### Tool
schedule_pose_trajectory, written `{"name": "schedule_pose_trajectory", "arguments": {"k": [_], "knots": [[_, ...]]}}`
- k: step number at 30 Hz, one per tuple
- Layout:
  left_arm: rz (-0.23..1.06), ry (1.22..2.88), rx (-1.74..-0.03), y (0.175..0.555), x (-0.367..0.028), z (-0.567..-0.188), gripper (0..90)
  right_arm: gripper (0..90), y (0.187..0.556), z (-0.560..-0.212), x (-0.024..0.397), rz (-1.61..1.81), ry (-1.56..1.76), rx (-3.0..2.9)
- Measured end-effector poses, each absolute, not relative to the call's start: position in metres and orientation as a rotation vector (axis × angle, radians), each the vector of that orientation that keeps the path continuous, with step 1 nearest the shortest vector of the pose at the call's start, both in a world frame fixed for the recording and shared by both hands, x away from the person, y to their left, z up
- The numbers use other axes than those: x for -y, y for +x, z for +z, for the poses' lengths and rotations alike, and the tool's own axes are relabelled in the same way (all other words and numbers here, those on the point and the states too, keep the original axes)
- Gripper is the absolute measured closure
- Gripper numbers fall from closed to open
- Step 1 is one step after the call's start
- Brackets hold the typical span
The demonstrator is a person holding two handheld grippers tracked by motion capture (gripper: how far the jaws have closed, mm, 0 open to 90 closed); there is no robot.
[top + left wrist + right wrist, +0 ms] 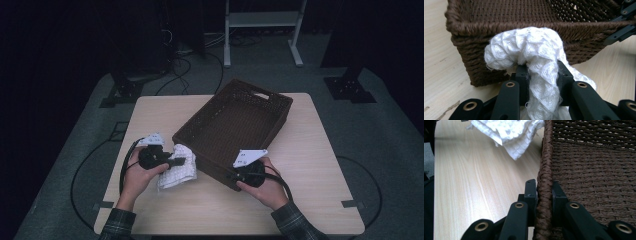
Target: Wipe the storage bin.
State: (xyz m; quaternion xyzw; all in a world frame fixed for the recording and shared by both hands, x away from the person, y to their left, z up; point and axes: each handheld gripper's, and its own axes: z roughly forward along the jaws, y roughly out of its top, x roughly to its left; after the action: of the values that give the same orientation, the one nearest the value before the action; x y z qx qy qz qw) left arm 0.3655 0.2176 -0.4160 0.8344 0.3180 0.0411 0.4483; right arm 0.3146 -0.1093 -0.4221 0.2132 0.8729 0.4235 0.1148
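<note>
On pale wood table (310,165), dim room: left claw (184,161) gripping cloth (177,172), right claw (231,174) basket rim (210,167).

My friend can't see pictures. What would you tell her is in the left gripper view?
Two black jaws of the left gripper pinch a bunched white knitted cloth, which curls up and over toward the left. Right behind it stands the wall of a dark brown woven basket on a pale wooden table.

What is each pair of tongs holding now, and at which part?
The left tongs pinch the white cloth at a bunched fold beside the basket. The right tongs clamp the brown woven basket on its rim.
</note>
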Motion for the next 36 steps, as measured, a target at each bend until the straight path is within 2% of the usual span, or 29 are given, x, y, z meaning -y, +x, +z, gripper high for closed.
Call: {"name": "schedule_pose_trajectory", "arguments": {"k": [9, 25, 36], "knots": [[0.083, 2.107, -0.826, 0.372, -0.213, -0.434, 69.0, 79.0, 0.314, -0.422, 0.109, 1.239, 0.624, -2.557], [0.068, 2.276, -0.87, 0.378, -0.193, -0.465, 67.5, 78.9, 0.314, -0.422, 0.109, 1.24, 0.616, -2.553], [0.09, 2.29, -0.838, 0.376, -0.196, -0.461, 67.1, 78.9, 0.314, -0.422, 0.109, 1.24, 0.616, -2.553]]}}
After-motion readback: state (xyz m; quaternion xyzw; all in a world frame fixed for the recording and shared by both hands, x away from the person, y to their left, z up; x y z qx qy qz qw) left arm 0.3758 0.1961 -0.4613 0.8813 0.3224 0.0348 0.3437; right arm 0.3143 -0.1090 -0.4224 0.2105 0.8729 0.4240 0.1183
